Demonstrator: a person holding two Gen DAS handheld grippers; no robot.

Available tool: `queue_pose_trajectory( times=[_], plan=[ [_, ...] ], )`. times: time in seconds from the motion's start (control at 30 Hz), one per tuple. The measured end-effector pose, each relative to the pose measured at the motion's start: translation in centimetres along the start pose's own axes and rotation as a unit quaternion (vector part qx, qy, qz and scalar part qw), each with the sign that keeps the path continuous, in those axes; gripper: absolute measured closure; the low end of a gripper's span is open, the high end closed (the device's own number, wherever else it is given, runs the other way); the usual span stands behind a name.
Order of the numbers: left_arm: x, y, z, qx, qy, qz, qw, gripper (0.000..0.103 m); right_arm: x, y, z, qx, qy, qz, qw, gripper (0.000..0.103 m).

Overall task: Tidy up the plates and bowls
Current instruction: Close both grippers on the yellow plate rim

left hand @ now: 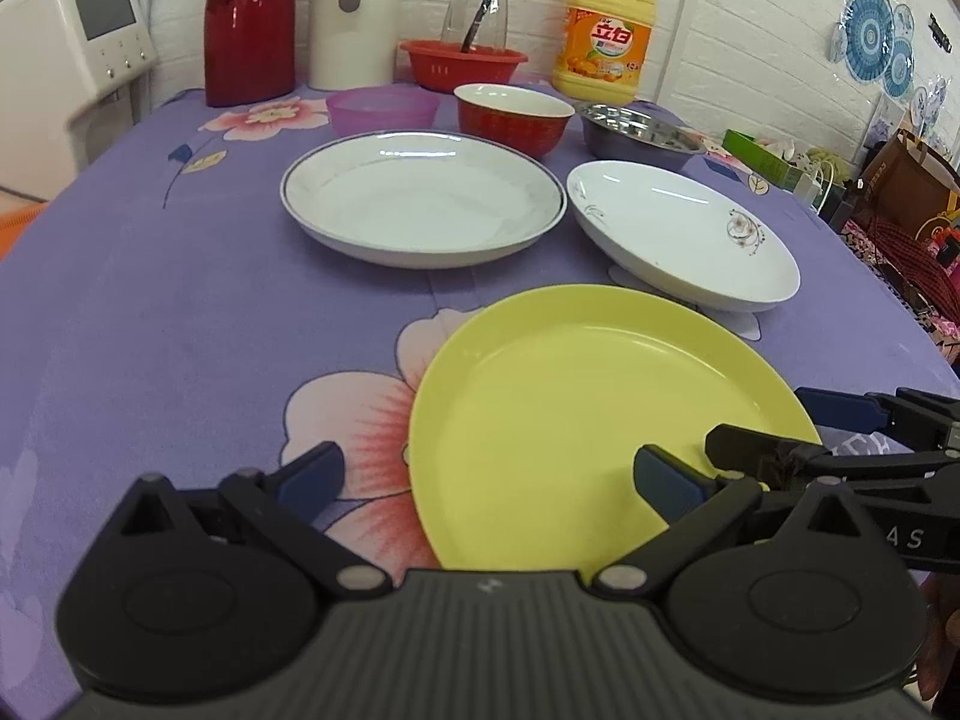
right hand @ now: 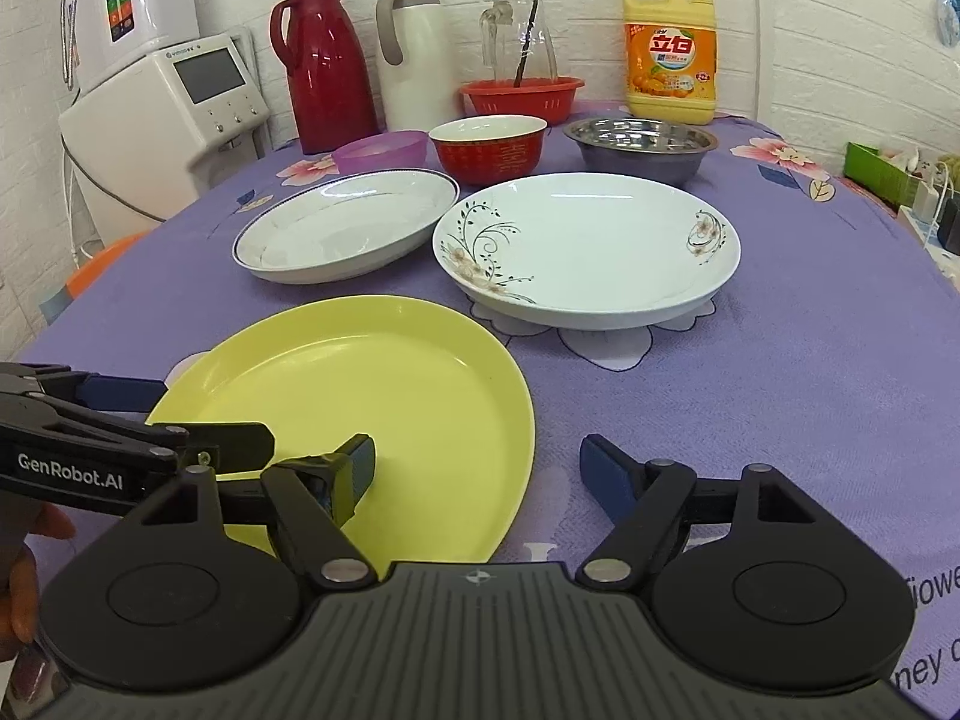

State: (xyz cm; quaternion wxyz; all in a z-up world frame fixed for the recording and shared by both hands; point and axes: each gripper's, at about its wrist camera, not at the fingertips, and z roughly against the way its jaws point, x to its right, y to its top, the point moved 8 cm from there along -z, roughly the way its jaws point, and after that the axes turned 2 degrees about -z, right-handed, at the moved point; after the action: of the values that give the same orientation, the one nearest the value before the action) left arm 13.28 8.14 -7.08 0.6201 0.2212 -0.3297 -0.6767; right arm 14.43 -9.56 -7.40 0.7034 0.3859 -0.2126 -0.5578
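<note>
Both your tools are spread wide with nothing in them: left tool (left hand: 489, 477) and right tool (right hand: 480, 465) each hang over a side of the yellow plate (left hand: 576, 414) nearest you on the table (left hand: 180, 300). Nothing looks stacked yet, so the blue-rimmed plate (left hand: 420, 195), floral plate (right hand: 585, 246), red bowl (right hand: 489, 147), purple bowl (right hand: 379, 151) and steel bowl (right hand: 642, 144) all sit separate further back.

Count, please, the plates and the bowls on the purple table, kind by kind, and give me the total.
Plates: 3 (yellow plate, blue-rimmed white plate, flowered white plate)
Bowls: 3 (purple bowl, red bowl, steel bowl)
Total: 6
</note>
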Motion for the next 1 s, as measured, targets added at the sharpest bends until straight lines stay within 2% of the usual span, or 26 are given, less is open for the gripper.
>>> queue_pose_trajectory(
  times=[0.17,0.3,0.37,0.4,0.43,0.47,0.53,0.63,0.77,1.0],
  plan=[
    [0.0,0.0,0.0,-0.003,0.015,0.008,0.9999,0.003,0.2,-0.2,-0.2,0.001,-0.026,0.014,1.000,0.000],
    [0.3,-0.2,-0.1,0.001,0.026,-0.006,0.9997,0.006,0.3,-0.4,0.0,0.011,-0.027,0.013,0.999,0.000],
    [0.7,-0.3,-0.1,0.002,0.034,-0.020,0.9992,0.015,0.0,-0.4,0.1,0.018,-0.016,0.017,1.000,0.000],
    [1.3,-0.2,0.1,0.009,0.021,-0.026,0.9994,0.038,-0.5,-0.4,0.3,0.020,-0.004,0.018,1.000,0.012],
    [1.6,-0.1,0.3,0.007,0.010,-0.021,0.9997,0.045,-0.8,-0.4,0.4,0.019,-0.002,0.016,1.000,0.027],
    [1.5,0.0,0.3,0.003,0.011,-0.014,0.9998,0.046,-1.0,-0.4,0.4,0.020,-0.008,0.020,1.000,0.027],
    [1.0,0.0,0.6,0.003,0.011,-0.004,0.9999,0.055,-1.0,-0.3,0.5,0.018,-0.003,0.007,1.000,0.028],
    [0.2,0.3,1.7,0.010,0.013,0.004,0.9999,0.055,-1.6,0.1,1.0,0.023,0.011,0.000,1.000,0.029],
    [-1.8,0.7,3.7,0.025,0.048,0.006,0.9985,0.055,-4.5,1.2,1.1,0.040,0.027,0.019,0.999,0.028],
    [-6.7,-0.7,5.1,0.014,0.085,0.048,0.9951,0.055,-9.2,1.8,-1.1,0.028,0.074,0.048,0.996,0.024]
  ],
)
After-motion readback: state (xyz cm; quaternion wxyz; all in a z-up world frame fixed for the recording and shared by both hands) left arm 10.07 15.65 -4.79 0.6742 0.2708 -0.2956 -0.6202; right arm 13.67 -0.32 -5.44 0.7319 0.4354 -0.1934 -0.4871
